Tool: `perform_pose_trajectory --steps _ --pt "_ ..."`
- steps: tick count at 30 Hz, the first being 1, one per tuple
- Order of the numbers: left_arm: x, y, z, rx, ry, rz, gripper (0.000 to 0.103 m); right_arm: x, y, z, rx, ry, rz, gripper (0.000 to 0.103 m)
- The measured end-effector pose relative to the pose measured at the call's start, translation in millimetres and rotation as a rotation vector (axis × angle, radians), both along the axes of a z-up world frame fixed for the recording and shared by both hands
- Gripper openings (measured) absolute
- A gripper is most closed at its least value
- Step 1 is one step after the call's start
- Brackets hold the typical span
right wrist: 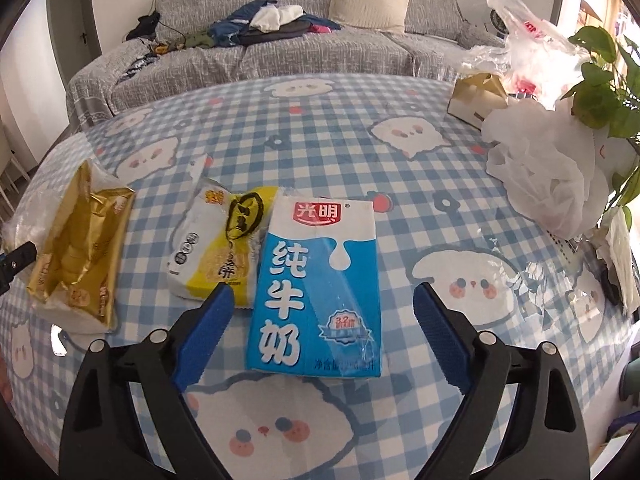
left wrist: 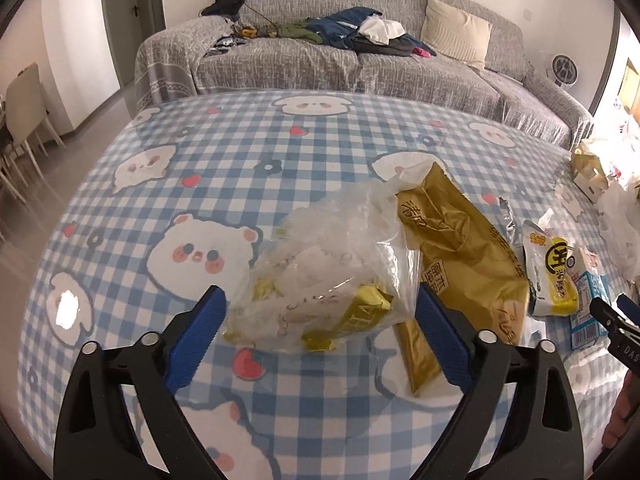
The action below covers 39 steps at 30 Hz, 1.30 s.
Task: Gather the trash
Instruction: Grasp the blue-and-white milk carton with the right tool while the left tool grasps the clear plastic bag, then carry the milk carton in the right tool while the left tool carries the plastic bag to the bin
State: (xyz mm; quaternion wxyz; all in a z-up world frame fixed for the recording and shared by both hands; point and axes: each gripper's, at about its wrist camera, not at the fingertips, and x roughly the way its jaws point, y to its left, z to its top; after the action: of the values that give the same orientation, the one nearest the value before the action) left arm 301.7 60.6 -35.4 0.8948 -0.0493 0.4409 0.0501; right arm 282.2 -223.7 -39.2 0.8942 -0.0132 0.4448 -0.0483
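Two views share one round table (left wrist: 120,208) under a blue checked cloth with cartoon animals.

From the left wrist we see our left gripper (left wrist: 320,312) spread wide, its blue pads on either side of a clear plastic bag (left wrist: 320,264) stuffed with yellow wrappers; the pads do not appear to press it, though the right one stands just beside its edge. A gold packet (left wrist: 460,248) lies against the bag's right side, printed with Chinese characters we cannot read clearly. Further right sit a white and yellow wrapper (left wrist: 548,272) and a corner of the blue milk carton (left wrist: 588,312), with the tip of our right gripper (left wrist: 612,316) over it. The left half of the table is open cloth right out to its curved edge, and a grey sofa (left wrist: 320,64) stands beyond.

From the right wrist we see the right gripper (right wrist: 324,316) also spread wide, hovering with the milk carton (right wrist: 316,288) between its pads and not gripped. The carton lies flat, reading 光明 on a red badge, 纯牛奶 in large white characters, and 3.2 in a round seal. The white and yellow wrapper (right wrist: 216,240) touches its left side; the gold packet (right wrist: 84,248) lies apart further left. White plastic bags (right wrist: 544,172), a small box (right wrist: 476,96) and a plant (right wrist: 604,80) crowd the right edge.
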Motion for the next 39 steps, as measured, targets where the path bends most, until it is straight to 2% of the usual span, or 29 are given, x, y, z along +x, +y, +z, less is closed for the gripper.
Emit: perform_pose_trajectory --steps 6,7,10,12,15,24,39 --pt "11 -1 -7 0.013 0.014 0.004 0.074 7 -5 -10 -0.010 0.031 -0.014 0.069" --pt "13 -1 -8 0.008 0.015 0.004 0.072 7 -6 -10 -0.010 0.034 -0.017 0.064" --pt "15 -1 -8 0.008 0.013 0.003 0.065 7 -9 -10 -0.007 0.031 -0.025 0.062" --pt "16 -2 -9 0.012 0.006 -0.004 0.057 6 -11 -10 0.000 0.026 -0.030 0.062" --pt "16 -4 -9 0.018 0.006 -0.003 0.052 4 -11 -7 -0.004 0.018 -0.030 0.062" --pt "7 1 -5 0.007 -0.008 0.025 0.045 -1 -12 -1 -0.004 0.002 -0.025 0.062" --pt "-32 -2 11 -0.007 -0.027 0.032 0.043 -27 -7 16 0.015 -0.031 -0.012 0.062"
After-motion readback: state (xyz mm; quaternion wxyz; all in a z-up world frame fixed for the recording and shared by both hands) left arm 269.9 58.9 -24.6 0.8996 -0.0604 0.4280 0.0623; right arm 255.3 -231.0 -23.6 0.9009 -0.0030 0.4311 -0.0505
